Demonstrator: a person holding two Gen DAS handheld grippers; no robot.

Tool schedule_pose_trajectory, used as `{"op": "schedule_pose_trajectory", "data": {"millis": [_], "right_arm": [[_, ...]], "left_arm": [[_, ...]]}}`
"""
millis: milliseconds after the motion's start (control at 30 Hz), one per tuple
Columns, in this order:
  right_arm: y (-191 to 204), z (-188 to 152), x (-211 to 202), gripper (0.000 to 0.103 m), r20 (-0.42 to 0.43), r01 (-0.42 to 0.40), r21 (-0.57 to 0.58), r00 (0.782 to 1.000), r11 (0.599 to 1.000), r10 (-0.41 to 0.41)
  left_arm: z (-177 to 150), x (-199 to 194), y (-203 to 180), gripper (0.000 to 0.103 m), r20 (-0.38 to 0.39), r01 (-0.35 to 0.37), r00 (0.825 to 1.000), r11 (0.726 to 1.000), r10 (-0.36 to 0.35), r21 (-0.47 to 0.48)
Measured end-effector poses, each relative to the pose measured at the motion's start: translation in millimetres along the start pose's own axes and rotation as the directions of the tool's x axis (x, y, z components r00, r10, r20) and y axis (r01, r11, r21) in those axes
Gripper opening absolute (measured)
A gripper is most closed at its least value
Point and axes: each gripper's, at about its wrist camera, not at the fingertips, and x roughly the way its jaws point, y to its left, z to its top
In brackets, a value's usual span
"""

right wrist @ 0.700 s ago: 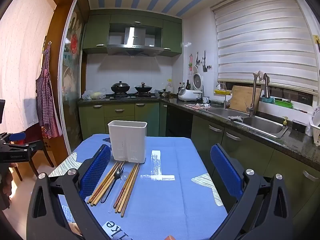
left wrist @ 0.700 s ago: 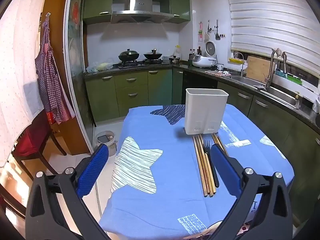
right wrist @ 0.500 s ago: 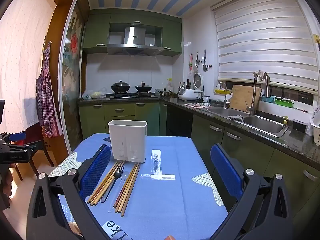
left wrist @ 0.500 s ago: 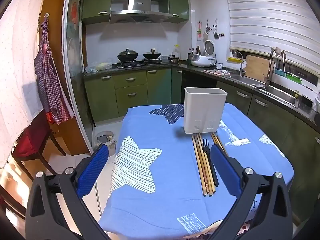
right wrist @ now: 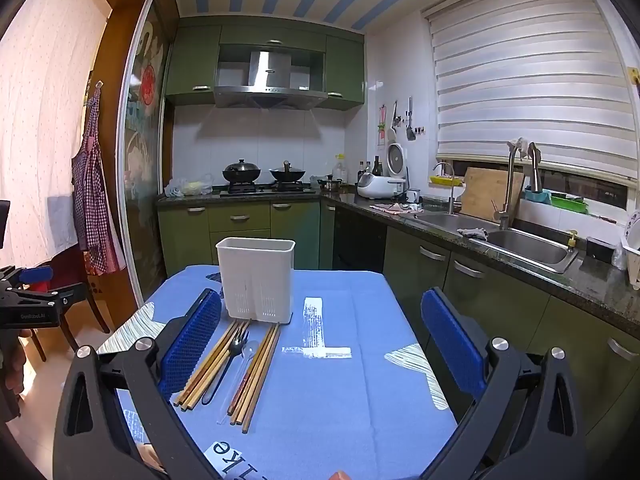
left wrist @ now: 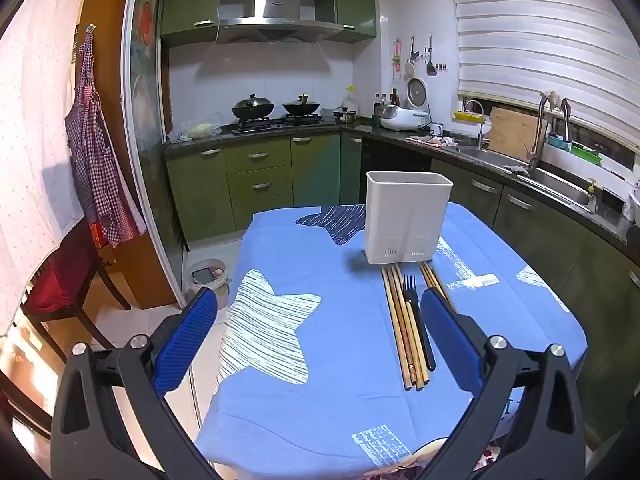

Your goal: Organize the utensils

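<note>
A white utensil holder (left wrist: pixel 407 218) stands upright on the blue tablecloth (left wrist: pixel 320 360); it also shows in the right wrist view (right wrist: pixel 256 278). In front of it lie wooden chopsticks (left wrist: pixel 402 332), a black fork (left wrist: pixel 416 316) and a second chopstick bundle (right wrist: pixel 256 372). A clear spoon (right wrist: pixel 244 360) lies between the bundles. My left gripper (left wrist: pixel 320 326) is open and empty above the table's near left part. My right gripper (right wrist: pixel 320 338) is open and empty above the table, with its left finger beside the chopsticks (right wrist: pixel 212 360).
Green cabinets and a counter with a sink (right wrist: pixel 520 244) run along the right. A stove with pots (left wrist: pixel 276 110) is at the back. A red chair (left wrist: pixel 64 280) and a small bin (left wrist: pixel 208 276) stand left of the table.
</note>
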Motion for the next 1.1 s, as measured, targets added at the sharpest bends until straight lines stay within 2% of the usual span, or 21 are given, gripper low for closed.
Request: {"op": "schedule_pose_trajectory", "data": {"millis": [267,333,1100], "right_arm": [[1,0,-2,0.099,0.001,0.000,-0.001,1.000,1.000,0.000],[0,0,-1,0.099,-0.001,-0.001,0.001,1.000,1.000,0.001],[4,-8,4,0.099,-0.006,-0.004,0.000,1.000,1.000,0.004]], "left_arm": [[-5,5,-9,0.097,0.000,-0.001,1.000,1.000,0.001,0.004],[0,0,2,0.097,-0.001,0.001,1.000,1.000,-0.001,0.001],[-5,4,-2,0.097,-0.006,0.003,1.000,1.000,-0.003,0.008]]}}
